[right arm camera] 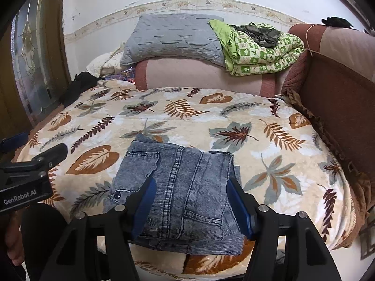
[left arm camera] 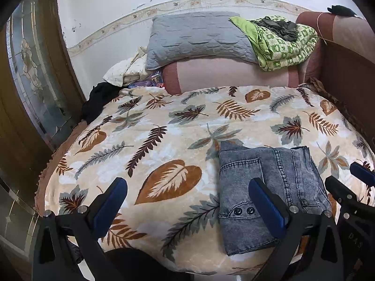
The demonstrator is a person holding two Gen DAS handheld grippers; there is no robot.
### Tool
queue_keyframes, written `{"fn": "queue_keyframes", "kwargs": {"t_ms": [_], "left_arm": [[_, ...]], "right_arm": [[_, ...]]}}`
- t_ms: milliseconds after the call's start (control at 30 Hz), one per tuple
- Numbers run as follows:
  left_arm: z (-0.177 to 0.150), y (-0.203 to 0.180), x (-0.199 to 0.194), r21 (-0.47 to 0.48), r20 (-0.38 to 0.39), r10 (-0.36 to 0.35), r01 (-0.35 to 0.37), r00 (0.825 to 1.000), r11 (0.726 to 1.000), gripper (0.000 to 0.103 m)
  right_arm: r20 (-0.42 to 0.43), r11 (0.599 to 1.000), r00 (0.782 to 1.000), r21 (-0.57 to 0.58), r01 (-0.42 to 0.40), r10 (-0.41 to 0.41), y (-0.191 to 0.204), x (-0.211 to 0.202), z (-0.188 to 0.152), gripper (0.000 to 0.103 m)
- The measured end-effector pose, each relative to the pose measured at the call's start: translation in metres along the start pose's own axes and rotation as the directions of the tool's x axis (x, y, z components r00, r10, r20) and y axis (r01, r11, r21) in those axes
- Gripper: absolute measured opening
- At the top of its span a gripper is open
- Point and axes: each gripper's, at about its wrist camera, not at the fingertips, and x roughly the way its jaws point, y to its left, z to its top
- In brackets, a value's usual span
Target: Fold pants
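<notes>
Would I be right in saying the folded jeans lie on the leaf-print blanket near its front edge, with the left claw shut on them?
Not quite: the left claw is open and holds nothing, as the left wrist view shows. The folded jeans do lie on the leaf-print blanket near its front edge.

folded jeans (right arm camera: 182,192) on leaf blanket (right arm camera: 269,126), jaws apart
</notes>
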Motion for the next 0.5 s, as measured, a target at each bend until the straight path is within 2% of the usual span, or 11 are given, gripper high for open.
{"fn": "queue_keyframes", "kwargs": {"t_ms": [500], "left_arm": [[-0.0038, -0.0065, -0.0061, 0.027, 0.017, -0.008, 0.008, 1.000, 1.000, 0.103]], "right_arm": [[0.005, 1.000, 1.000, 0.010, 0.014, -0.014, -0.0013, -0.0028, 0.0010, 0.066]]}}
